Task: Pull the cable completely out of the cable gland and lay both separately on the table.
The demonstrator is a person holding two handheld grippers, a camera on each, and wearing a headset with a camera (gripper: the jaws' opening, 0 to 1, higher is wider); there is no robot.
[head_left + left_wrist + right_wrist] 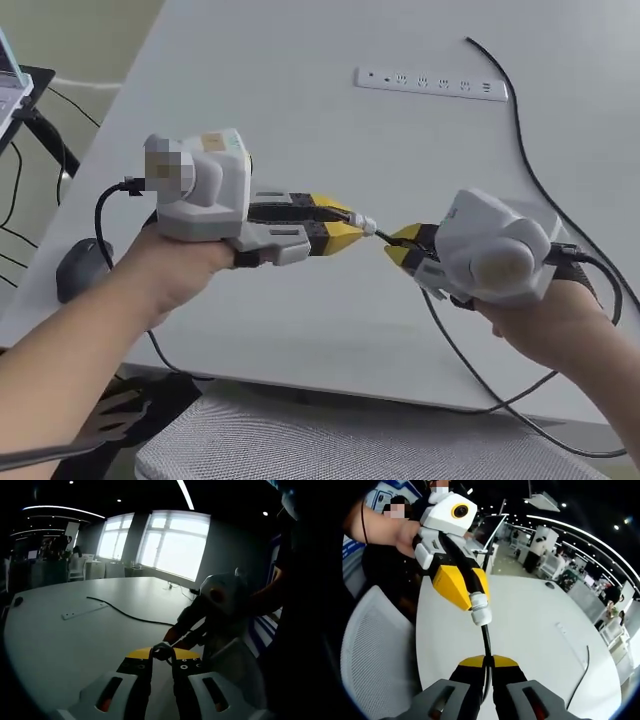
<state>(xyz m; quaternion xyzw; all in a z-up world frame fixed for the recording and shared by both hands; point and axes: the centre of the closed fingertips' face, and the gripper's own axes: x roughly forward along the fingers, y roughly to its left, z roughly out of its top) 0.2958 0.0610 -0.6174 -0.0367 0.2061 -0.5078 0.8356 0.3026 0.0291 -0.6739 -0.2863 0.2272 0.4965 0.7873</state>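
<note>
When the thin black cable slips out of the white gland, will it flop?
Probably floppy: the thin black cable looks straight only where stretched between the white plastic cable gland and right claw. Likely light, being so thin.

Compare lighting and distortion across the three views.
Head view: even, soft light on the table, straight lines, faint shadows. Left gripper view: dark and backlit, windows blown out, the gland dim. Right gripper view: bright, gland and cable sharp, fisheye bending the table edge.

White gland (481, 608) on black cable (487, 641)
</note>
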